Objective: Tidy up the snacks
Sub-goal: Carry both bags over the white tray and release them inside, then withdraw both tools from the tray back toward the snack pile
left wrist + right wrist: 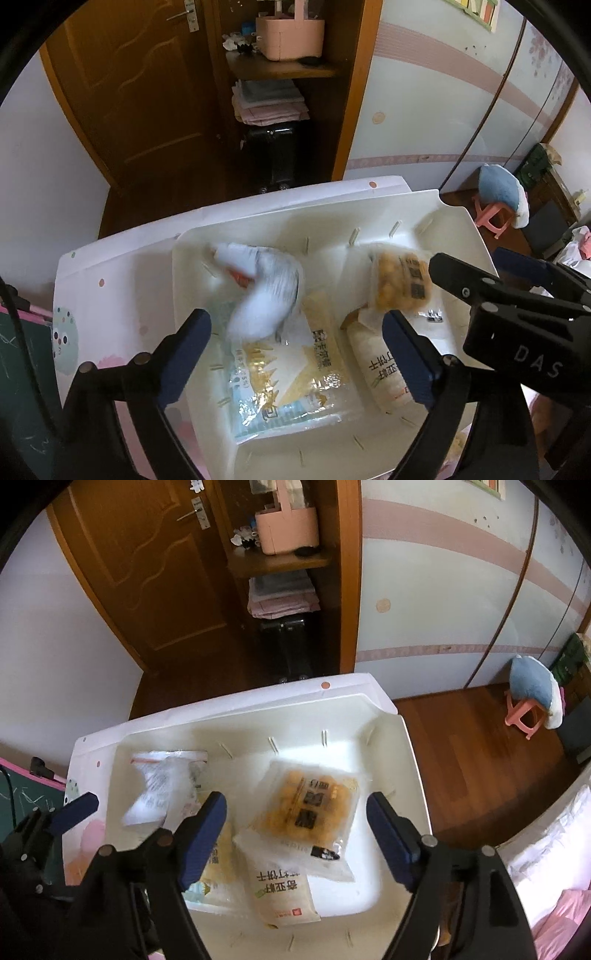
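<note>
Each tool is matte black plastic with two dark blue ribbed fingers on angled black arms, joined by round silver pivot screws. The left tool (295, 354) and right tool (295, 838) match; pale letters "DAS" mark the right one's housing.

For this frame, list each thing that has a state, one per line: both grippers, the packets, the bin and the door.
Left gripper: open, holding nothing.
Right gripper: open, holding nothing.
White packet: blurred, in the bin, apparently dropping.
Yellow packet: blurred, over the cracker packet.
Cracker packet: lying flat.
Blue packet: lying flat.
Bin: open-topped.
Door: closed.
</note>
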`<state>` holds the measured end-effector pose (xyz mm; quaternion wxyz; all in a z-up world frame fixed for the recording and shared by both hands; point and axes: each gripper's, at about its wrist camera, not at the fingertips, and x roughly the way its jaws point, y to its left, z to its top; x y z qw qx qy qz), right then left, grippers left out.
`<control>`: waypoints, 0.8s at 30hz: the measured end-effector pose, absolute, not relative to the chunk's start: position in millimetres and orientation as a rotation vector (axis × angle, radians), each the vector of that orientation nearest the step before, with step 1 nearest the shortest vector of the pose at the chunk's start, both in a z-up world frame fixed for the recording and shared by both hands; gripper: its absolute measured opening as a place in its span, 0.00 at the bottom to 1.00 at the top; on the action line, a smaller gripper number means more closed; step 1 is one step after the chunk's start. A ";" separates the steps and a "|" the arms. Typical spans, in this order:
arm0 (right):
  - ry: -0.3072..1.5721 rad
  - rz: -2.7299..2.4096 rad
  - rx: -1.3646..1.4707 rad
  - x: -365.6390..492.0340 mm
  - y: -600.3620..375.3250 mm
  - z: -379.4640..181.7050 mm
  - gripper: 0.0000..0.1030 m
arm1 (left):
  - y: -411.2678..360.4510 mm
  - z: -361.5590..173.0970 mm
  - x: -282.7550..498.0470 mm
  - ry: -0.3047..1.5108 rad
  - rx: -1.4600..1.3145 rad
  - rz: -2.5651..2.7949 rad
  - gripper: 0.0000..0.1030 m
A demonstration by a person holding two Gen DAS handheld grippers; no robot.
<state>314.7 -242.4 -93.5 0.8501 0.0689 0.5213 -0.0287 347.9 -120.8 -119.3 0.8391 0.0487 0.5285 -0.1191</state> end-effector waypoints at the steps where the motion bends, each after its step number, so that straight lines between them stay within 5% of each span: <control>1: 1.094 -0.059 0.145 314.4 -241.9 -91.4 0.79 | -121.9 -118.6 347.2 1.115 0.106 -0.254 0.91; 24: 1.055 -0.025 0.163 297.6 -242.3 -70.9 0.81 | -107.3 -85.9 323.1 1.028 0.071 -0.208 0.91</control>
